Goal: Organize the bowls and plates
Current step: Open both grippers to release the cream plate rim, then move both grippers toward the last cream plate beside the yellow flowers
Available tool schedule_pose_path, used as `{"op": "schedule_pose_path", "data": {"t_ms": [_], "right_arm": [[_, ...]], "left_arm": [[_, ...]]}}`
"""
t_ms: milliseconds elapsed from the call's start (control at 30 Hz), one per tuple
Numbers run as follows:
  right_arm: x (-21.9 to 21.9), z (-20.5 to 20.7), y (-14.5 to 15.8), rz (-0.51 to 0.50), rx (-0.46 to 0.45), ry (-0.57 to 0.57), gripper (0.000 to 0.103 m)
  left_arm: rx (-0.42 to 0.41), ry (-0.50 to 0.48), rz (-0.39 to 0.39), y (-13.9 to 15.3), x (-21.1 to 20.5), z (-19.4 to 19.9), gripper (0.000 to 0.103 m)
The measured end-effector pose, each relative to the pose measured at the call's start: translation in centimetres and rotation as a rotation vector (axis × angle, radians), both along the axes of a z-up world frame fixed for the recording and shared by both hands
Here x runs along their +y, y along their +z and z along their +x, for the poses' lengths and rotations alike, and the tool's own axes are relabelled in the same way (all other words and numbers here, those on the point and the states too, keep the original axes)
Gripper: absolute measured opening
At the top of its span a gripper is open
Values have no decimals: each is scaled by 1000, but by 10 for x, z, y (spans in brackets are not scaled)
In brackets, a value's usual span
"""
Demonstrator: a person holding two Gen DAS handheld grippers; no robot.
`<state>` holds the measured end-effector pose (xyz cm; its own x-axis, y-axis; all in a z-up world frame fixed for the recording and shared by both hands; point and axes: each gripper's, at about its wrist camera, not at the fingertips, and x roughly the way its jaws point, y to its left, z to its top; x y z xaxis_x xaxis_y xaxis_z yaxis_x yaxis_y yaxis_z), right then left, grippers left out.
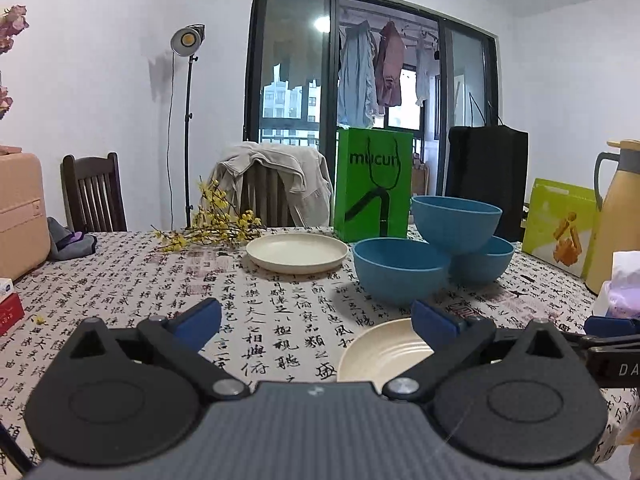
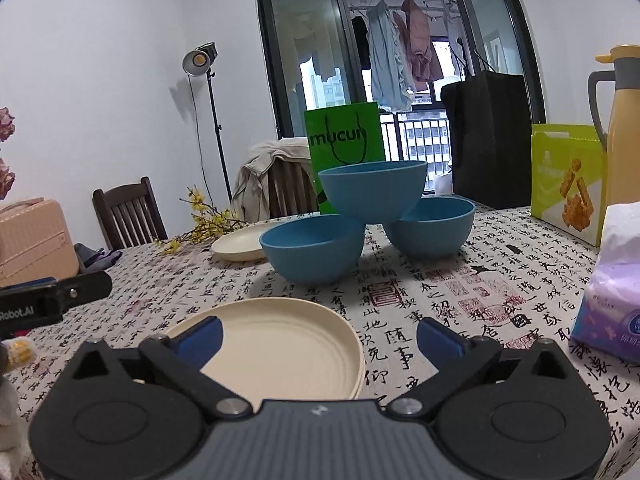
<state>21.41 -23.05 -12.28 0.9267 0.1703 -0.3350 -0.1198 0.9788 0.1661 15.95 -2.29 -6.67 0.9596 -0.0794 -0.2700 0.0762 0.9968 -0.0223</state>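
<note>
Three blue bowls stand in a pyramid: a near bowl (image 1: 400, 270) (image 2: 314, 250), a far right bowl (image 1: 486, 260) (image 2: 432, 224), and a top bowl (image 1: 456, 222) (image 2: 372, 190) resting on both. A cream plate (image 1: 297, 253) (image 2: 236, 246) lies further back to the left. A near cream plate stack (image 1: 380, 354) (image 2: 280, 354) lies close in front. My left gripper (image 1: 316, 318) is open and empty, left of the near plates. My right gripper (image 2: 318, 336) is open and empty, its left finger (image 2: 200, 338) over the near plates.
On the calligraphy tablecloth (image 1: 260, 312) lie yellow flowers (image 1: 216, 224), a green bag (image 1: 374, 184), a yellow-green box (image 2: 568, 184), a yellow thermos (image 2: 622, 128), a tissue pack (image 2: 612, 304) and a pink case (image 1: 20, 212). Chairs stand behind the table.
</note>
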Motion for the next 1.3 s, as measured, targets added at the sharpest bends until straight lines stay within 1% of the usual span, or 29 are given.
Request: {"op": "schedule_pose_path", "data": {"t_ms": [300,500,633,767,900,967,1033,1167,1300], "right_arm": [[-3,2,16,20,4,18,103],[1,7,30,5,0,7,103],[0,14,37,35,4,31,103],[0,27,43,58,11,31,103],[5,42,50,54,12,23,103],[8,49,55,52,15,38,103],[12,53,59,51,5,51,103],[19,65,70,22,-13,35,103],[22,86,75,17,5,41,103]], "left_arm": [[-13,14,0,11,5,0,103],[-22,21,-13,23,10,3,103],[-30,25,-18,32,13,8,103],[-42,32,-27,39,19,14,103],[-49,44,-36,46,24,24,103],[-46,48,-45,50,28,30,103],[-42,44,-58,54,31,37,103],[-30,46,-75,61,35,52,103],[-14,42,-99,65,38,71,103]]}}
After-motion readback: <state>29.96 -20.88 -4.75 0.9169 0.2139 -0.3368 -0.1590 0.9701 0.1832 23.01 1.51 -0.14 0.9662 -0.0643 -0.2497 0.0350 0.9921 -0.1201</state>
